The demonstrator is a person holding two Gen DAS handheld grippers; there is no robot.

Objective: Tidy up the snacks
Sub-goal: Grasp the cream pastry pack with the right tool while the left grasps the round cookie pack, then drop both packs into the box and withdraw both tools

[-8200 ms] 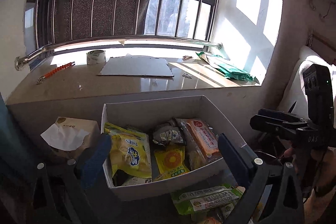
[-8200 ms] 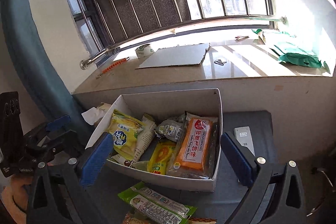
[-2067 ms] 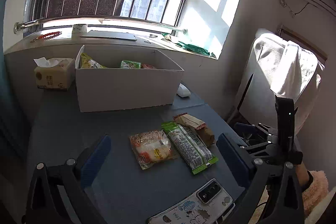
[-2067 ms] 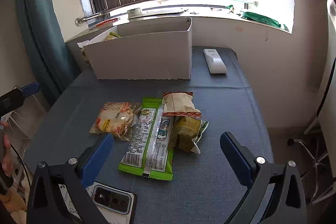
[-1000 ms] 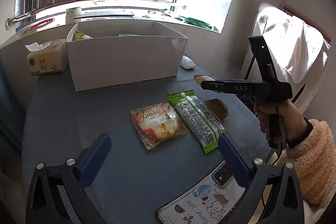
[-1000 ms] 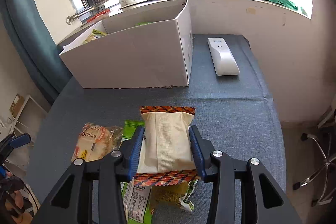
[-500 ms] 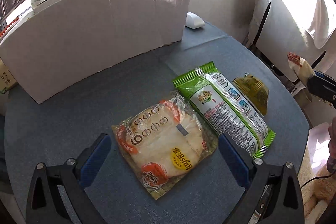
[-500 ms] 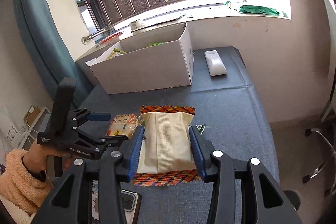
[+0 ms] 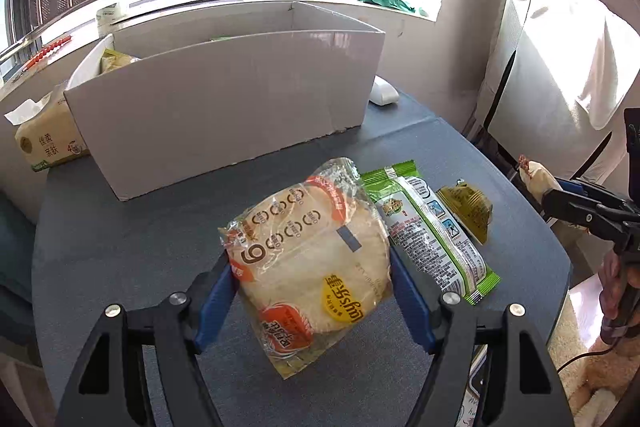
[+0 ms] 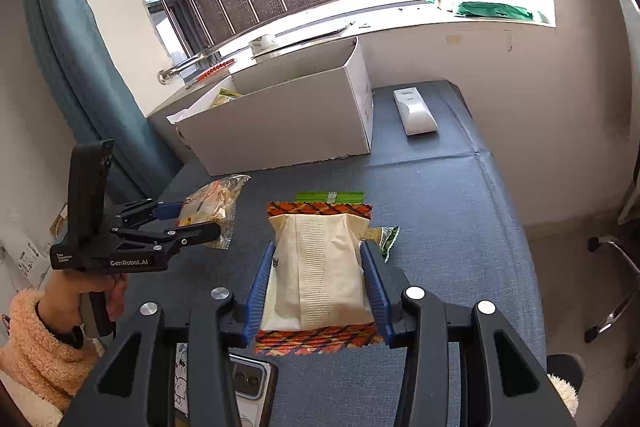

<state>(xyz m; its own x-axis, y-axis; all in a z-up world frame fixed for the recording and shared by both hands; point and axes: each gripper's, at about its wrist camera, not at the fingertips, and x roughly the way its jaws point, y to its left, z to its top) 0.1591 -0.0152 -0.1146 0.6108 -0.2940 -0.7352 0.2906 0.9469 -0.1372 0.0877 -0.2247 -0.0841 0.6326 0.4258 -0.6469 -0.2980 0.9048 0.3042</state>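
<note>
nearest the left wrist view, the left gripper (image 9: 310, 281) is clenched on the flatbread pack (image 9: 310, 259), its blue pads pressing both sides; in the right wrist view the pack looks lifted off the table (image 10: 440, 211), tilted up. the right gripper (image 10: 318, 279) is clenched on the cream snack packet (image 10: 320, 267) with orange patterned ends, held over the near part of the table.

just beside the flatbread pack on the cloth lies the long green packet (image 9: 432, 231), and touching its far side the small olive packet (image 9: 466, 213). that makes four loose snacks: two held, two lying. bare blue cloth stretches from them to the white box (image 9: 224, 115), and the table's right edge runs close to the olive packet.

the box stands open-topped near the table's far edge under the window sill, with at least one yellow packet (image 9: 116, 61) peeking above its left wall. one tissue pack (image 9: 48, 143) sits just left of the box, seen clearly only in the left view. one white remote (image 10: 414, 111) lies right of the box, plain in the right view, mostly hidden in the left. a phone (image 10: 250, 383) at the near table edge shows clearly only in the right view.
</note>
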